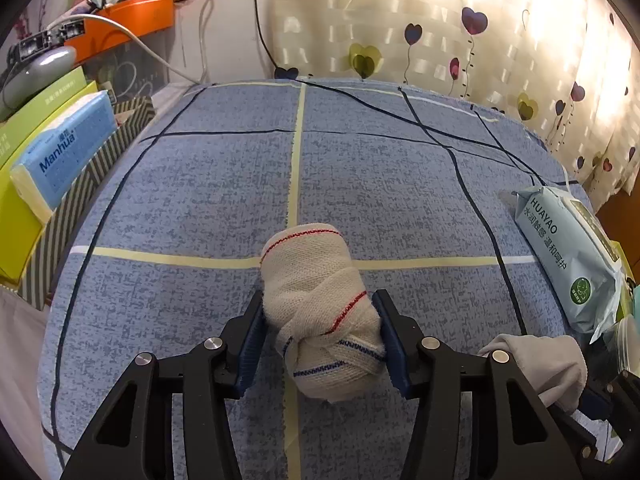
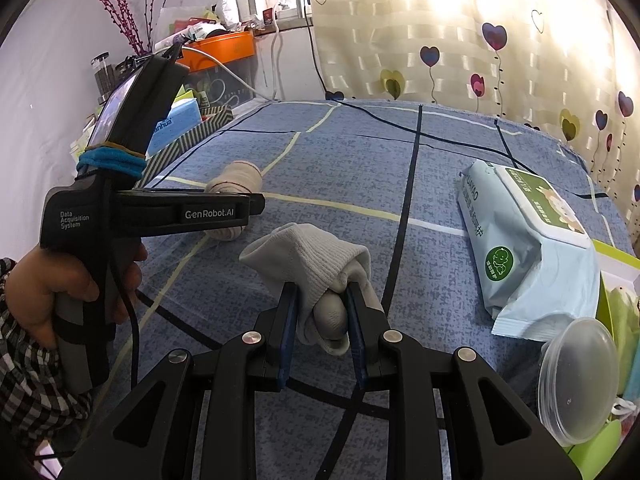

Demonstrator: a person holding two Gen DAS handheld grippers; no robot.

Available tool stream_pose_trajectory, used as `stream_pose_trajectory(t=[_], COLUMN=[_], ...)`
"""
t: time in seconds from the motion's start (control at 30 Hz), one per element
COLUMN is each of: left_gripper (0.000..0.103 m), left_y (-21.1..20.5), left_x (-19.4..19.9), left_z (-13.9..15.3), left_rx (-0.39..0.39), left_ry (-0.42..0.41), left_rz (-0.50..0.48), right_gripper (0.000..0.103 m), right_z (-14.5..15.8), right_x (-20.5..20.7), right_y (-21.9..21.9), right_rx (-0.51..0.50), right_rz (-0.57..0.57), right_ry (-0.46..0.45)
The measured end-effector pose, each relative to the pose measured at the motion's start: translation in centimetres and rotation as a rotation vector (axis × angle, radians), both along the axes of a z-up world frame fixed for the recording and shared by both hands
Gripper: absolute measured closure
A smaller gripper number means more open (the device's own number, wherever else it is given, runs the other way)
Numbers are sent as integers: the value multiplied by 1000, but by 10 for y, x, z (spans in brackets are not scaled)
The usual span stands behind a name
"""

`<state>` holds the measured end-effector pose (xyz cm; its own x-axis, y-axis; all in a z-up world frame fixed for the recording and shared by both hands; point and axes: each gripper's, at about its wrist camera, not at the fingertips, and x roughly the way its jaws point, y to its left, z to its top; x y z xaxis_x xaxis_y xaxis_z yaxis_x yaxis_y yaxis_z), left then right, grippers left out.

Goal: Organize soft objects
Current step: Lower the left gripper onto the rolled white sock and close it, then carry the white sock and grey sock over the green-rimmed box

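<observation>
Blue bedspread (image 1: pixel 200 200): we see the left gripper (image 1: pixel 322 336) clamping a bandage roll (image 1: pixel 316 304) and the right gripper (image 2: pixel 322 316) pinching a grey sock (image 2: pixel 316 260); either loose fabric may slip free.

Left gripper (image 1: pixel 320 336): matte black linkage arms with triangular cut-outs, round silver pivot screws, blue ribbed pads (image 1: pixel 251 344).
Right gripper (image 2: pixel 322 330): same black arms, silver screws, dark blue pads (image 2: pixel 289 332).
Left handle (image 2: pixel 100 216): dark grey pistol-grip body, white "Data Acquisition System" and "GenRobot.AI" lettering, blue band, black cable.
Left hand (image 2: pixel 44 280): bare skin, black-and-white checked sleeve (image 2: pixel 28 376).
</observation>
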<state>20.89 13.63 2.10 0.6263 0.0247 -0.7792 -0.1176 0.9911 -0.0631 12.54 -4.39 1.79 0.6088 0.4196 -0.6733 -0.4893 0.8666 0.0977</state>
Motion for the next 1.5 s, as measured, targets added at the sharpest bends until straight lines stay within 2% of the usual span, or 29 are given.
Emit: stream_pose_trajectory(t=[0.47, 0.7, 1.5], left_gripper=[52, 52, 52], left_y=[-9, -21, -73], left_x=[-24, -42, -100], left_z=[17, 34, 78], left_rx=[31, 17, 20], left_ry=[-44, -81, -179], left_rz=[-10, -37, -130], right_gripper=[78, 78, 78], right_z=[9, 17, 45], right_x=[-10, -18, -63], right_y=[-7, -13, -62], right_rx=[5, 7, 28], right_rz=[-9, -32, -120], right_ry=[-23, -41, -115])
